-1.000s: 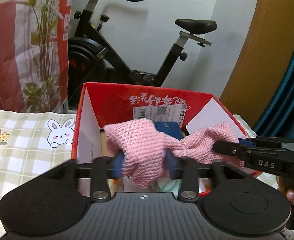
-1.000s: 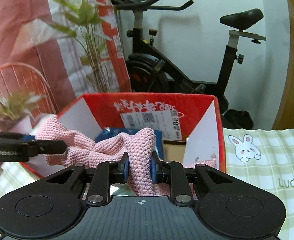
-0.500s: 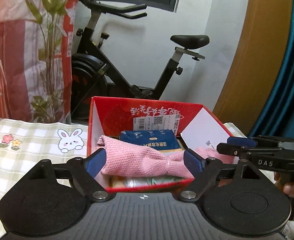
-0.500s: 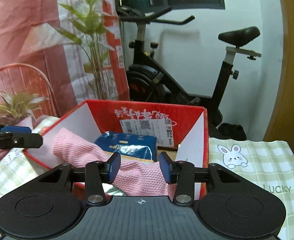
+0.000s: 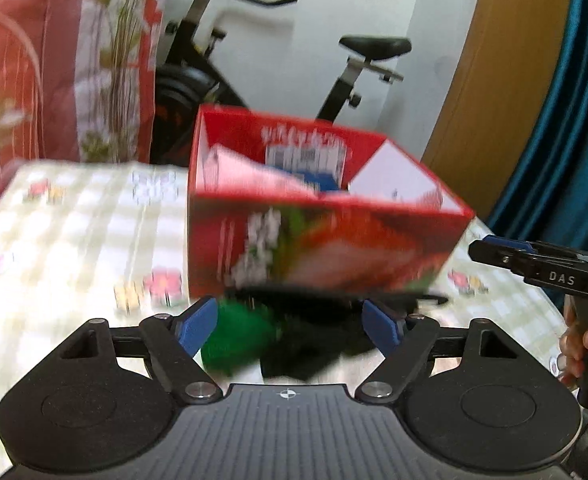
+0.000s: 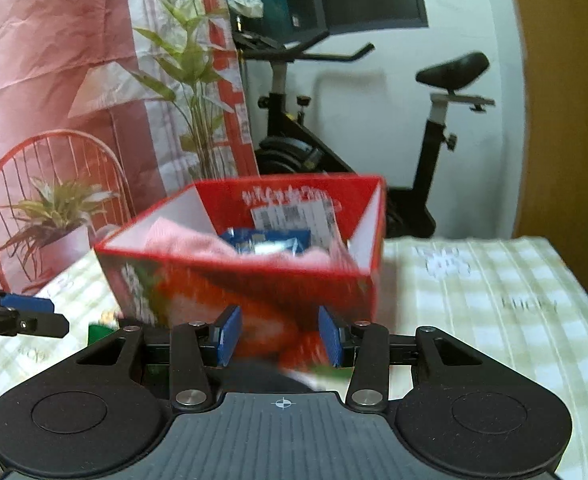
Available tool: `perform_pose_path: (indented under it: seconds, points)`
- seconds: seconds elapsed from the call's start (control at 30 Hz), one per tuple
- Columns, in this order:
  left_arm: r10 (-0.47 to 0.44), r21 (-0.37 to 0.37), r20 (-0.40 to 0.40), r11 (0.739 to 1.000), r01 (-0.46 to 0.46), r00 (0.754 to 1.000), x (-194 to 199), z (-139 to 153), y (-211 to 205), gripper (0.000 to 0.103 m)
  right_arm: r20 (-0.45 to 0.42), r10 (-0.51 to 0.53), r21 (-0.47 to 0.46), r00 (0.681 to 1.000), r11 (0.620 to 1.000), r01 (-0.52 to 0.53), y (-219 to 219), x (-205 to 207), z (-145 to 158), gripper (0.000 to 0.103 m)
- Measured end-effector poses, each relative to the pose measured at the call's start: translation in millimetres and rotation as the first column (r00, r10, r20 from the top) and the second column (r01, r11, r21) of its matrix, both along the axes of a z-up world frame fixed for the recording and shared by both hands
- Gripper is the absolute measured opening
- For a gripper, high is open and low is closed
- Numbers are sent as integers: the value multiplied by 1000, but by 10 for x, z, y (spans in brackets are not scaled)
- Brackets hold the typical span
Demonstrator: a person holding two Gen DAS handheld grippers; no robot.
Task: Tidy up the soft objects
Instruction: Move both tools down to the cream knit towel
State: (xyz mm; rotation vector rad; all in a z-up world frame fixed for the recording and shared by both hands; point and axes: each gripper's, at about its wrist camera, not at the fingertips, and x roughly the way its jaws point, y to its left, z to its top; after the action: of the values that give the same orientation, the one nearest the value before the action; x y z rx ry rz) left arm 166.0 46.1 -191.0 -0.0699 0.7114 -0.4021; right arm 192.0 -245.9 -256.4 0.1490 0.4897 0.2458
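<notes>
Pink knit cloth (image 6: 189,238) lies crumpled in my red box (image 6: 253,292).
My left gripper (image 5: 291,320) gapes wide, right gripper (image 6: 279,336) half-open; both hold nothing.

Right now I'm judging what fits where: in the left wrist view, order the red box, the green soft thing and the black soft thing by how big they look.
1. red box, clearly largest.
2 and 3. black soft thing and green soft thing: black looks somewhat bigger, but both are blurred, near the camera and partly hidden, so unsure.

Both grippers are black with blue pads and silver pivot screws. The right gripper (image 5: 506,254) reads "DAS" in white; the left gripper (image 5: 291,322) has a ribbed grey base.
</notes>
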Motion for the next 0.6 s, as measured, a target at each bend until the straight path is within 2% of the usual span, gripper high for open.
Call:
perform_pose_path:
  seconds: [0.17, 0.3, 0.47, 0.6]
  points:
    - [28, -12, -76, 1000, -29, 997, -46, -303, 20, 73, -82, -17, -7, 996, 1000, 16, 18, -152, -341, 40]
    - [45, 3, -100, 999, -45, 994, -58, -487, 28, 69, -135, -23, -1, 991, 1000, 23, 83, -177, -587, 40]
    - [49, -2, -140, 999, -50, 989, -73, -688, 40, 58, -157, -38, 0, 987, 999, 38, 156, -140, -785, 41]
    - [49, -33, -139, 998, -55, 989, -101, -781, 58, 57, -152, -44, 6, 987, 999, 45, 146, -130, -827, 44]
